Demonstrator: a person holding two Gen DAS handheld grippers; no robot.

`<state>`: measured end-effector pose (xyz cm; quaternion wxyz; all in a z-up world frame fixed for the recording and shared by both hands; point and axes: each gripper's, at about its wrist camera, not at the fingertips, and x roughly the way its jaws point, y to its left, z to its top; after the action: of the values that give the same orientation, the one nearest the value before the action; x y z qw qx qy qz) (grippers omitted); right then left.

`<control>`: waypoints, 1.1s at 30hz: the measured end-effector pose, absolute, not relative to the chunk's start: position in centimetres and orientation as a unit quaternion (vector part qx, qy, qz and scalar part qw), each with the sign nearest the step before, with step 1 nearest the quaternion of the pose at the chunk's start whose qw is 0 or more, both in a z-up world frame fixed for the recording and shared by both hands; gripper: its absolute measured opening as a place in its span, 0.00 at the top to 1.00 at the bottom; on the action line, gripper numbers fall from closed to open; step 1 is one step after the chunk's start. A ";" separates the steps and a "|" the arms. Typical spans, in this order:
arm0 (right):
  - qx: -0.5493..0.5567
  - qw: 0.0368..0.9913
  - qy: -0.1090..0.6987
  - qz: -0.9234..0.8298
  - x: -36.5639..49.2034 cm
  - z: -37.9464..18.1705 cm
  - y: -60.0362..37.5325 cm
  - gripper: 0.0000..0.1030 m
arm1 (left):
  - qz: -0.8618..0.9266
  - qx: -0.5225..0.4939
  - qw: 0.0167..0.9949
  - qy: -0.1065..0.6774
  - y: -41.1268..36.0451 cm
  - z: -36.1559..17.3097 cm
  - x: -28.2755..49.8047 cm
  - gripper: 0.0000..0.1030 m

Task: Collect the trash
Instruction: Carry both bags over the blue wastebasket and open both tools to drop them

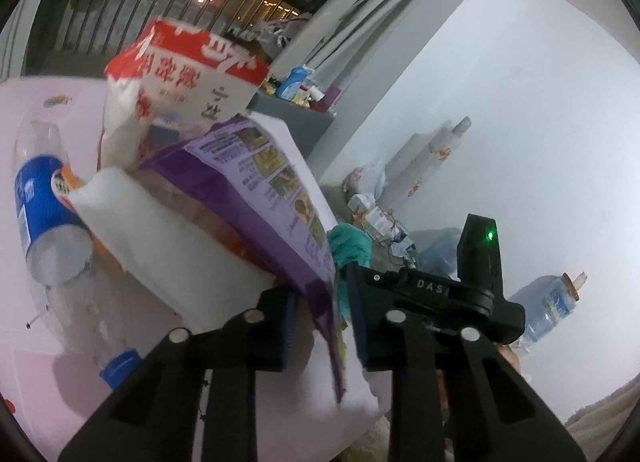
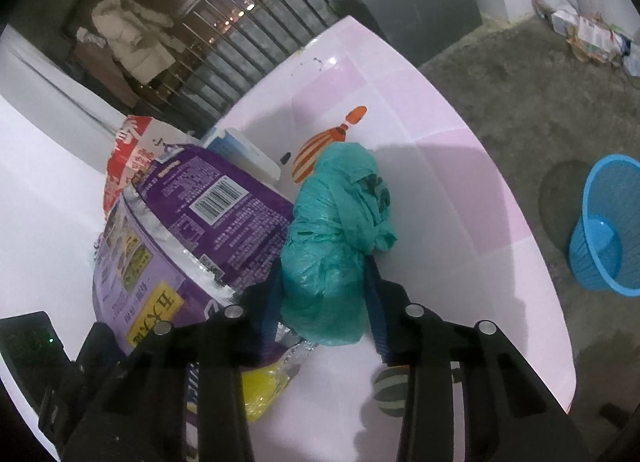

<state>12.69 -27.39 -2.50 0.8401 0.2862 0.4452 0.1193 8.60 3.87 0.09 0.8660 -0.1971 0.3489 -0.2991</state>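
On the pink table (image 2: 460, 166) the trash counts out like this: one clear plastic bottle with a blue label and blue cap (image 1: 44, 218) at nine o'clock in the left wrist view; one red-and-white printed bag (image 1: 188, 74) at eleven o'clock; one purple foil-lined snack packet (image 2: 216, 206); one crumpled teal plastic bag (image 2: 340, 234) at centre. One blue plastic basket (image 2: 608, 222) stands on the floor at three o'clock.

The teal bag (image 2: 340, 238) is thin, crinkled plastic film, and the purple packet (image 2: 216, 202) is glossy printed foil with a silvery edge. The tabletop (image 2: 460, 182) looks smooth and shiny; the floor (image 2: 520, 94) is rough and matt, the blue basket (image 2: 608, 222) slatted plastic.
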 end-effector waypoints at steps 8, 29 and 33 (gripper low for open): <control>0.307 0.852 0.410 0.109 11.3 -1.3 -29.8 0.67 | -0.314 -0.147 0.888 0.302 1.9 3.7 8.0 0.94; 0.386 0.871 0.303 -0.001 6.2 -1.4 -43.3 0.67 | -0.469 0.013 0.846 0.255 -17.1 7.6 8.7 0.97; 0.404 0.864 0.300 -0.034 5.9 -2.7 -45.5 0.67 | -0.487 0.034 0.831 0.265 -21.0 6.5 10.5 0.97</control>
<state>5.90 -45.49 -2.68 0.8636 0.4036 0.3004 -0.0340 10.48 -21.04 6.50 0.8312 0.0344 0.2653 -0.4874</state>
